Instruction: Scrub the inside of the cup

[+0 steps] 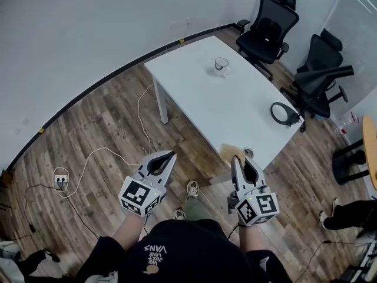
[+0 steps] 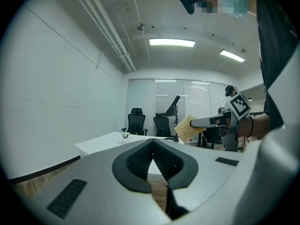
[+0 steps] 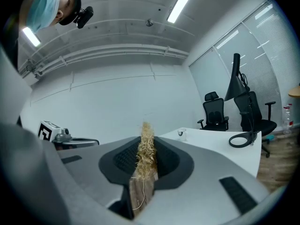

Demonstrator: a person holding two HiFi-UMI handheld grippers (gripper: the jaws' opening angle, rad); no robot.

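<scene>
Closing on the cup looks like the step in hand. In the head view the small clear glass cup (image 1: 221, 65) stands near the far end of the white rectangular bench (image 1: 200, 99), and both tools hang off its near end, over the wooden floor. The left tool (image 1: 169, 155) is pressed together and empty. The right tool (image 1: 238, 159) pinches a straw-coloured fibrous scrub pad (image 1: 231, 151). To do this well, the person would probably come along the bench's long side, spread the left tool to steady the cup, and lead with the pad's loose end. A black ring-shaped object (image 1: 285, 114) lies at the bench's right edge. Black office chairs (image 1: 268, 22) crowd its far and right sides. A white socket block (image 1: 60, 180) with trailing cables lies on the floor off its left side, a likely trip hazard.

The left gripper view shows that tool's pads meeting with nothing between them, and the cup (image 2: 125, 135) sits small on the bench beyond.

The right gripper view shows the scrub pad (image 3: 146, 149) clamped edge-on with its fibres poking past the tips. The cup (image 3: 181, 133) stands on the bench ahead, unobstructed.
</scene>
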